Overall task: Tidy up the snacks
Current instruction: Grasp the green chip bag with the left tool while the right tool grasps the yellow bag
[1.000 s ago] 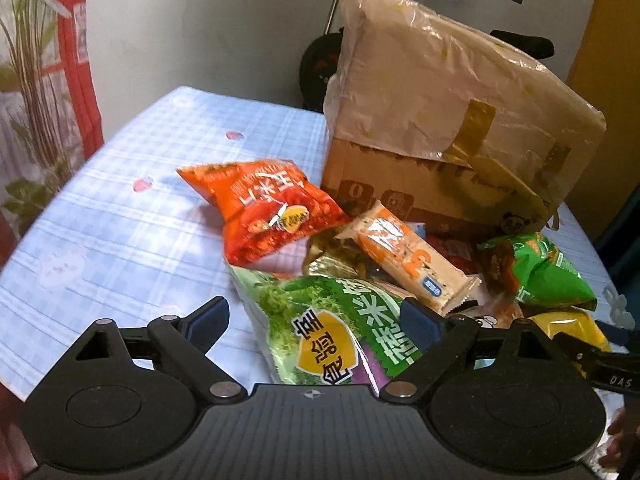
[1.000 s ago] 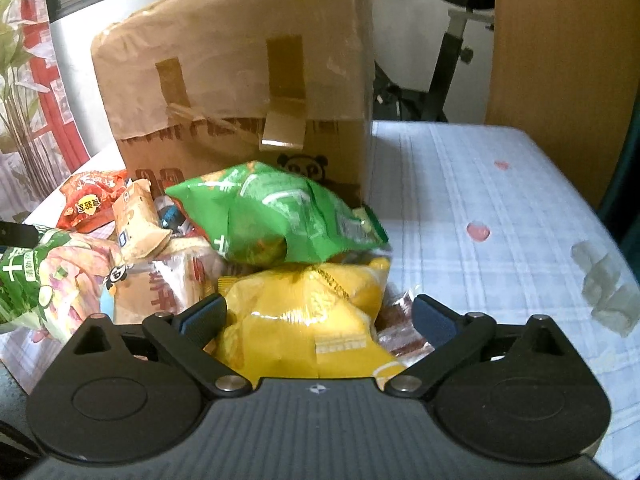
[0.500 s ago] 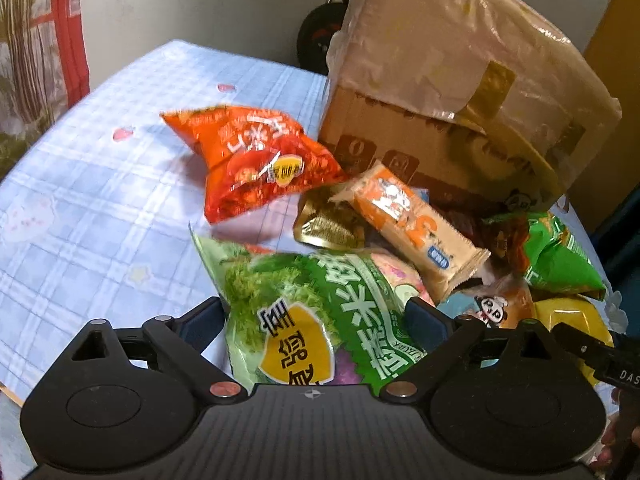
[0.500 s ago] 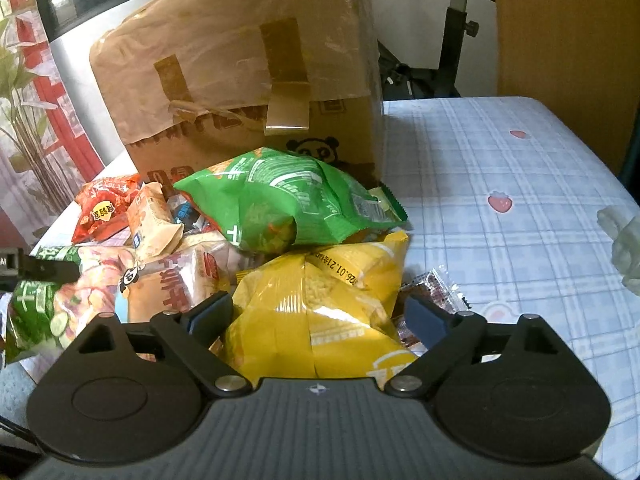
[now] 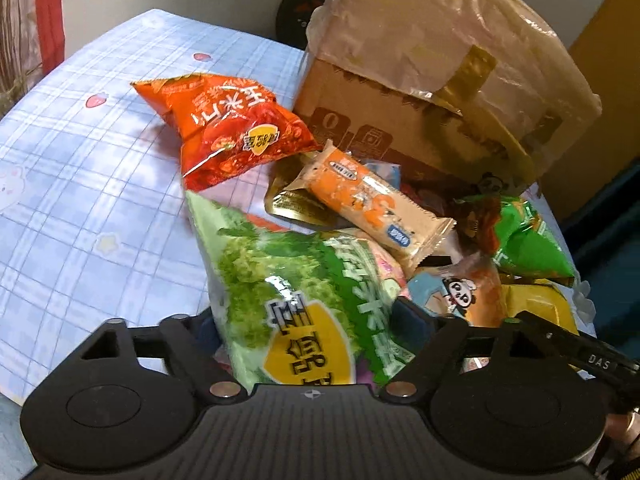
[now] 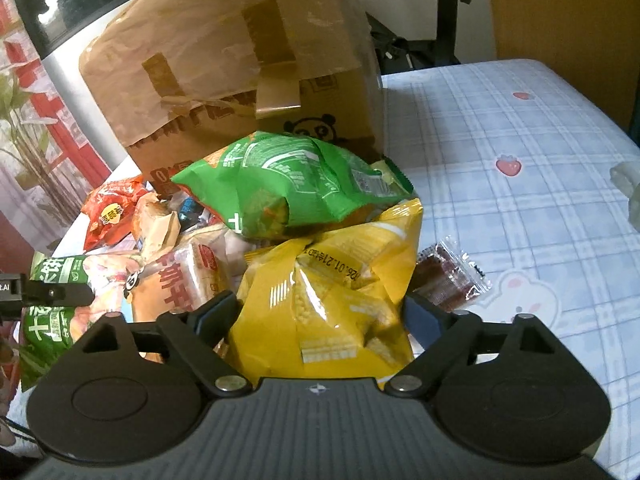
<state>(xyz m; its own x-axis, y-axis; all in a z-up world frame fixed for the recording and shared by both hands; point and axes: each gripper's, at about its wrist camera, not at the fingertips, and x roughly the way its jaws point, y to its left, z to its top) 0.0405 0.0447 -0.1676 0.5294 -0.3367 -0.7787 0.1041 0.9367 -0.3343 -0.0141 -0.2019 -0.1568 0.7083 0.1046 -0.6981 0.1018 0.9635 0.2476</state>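
Note:
A pile of snack bags lies on the checked tablecloth (image 5: 80,200) in front of a cardboard box (image 5: 420,92). My left gripper (image 5: 308,316) straddles a large green bag (image 5: 288,280); its jaws are closing, with the pads at the bag's two sides. My right gripper (image 6: 320,308) straddles a yellow bag (image 6: 332,280), and its jaws are closing too, the pads at the bag's edges. A bright green bag (image 6: 288,184) lies on top of the yellow one. An orange-red bag (image 5: 228,128) and an orange bar wrapper (image 5: 368,204) lie farther off.
The taped box (image 6: 240,64) stands close behind the pile. A small dark sachet (image 6: 452,276) lies right of the yellow bag. A panda-print pack (image 5: 460,292) sits between the two grippers. Open cloth (image 6: 520,128) stretches to the right; a curtain hangs far left.
Both grippers have tipped downward and come closer over their bags. The jaws of both have narrowed around the green bag and the yellow bag.

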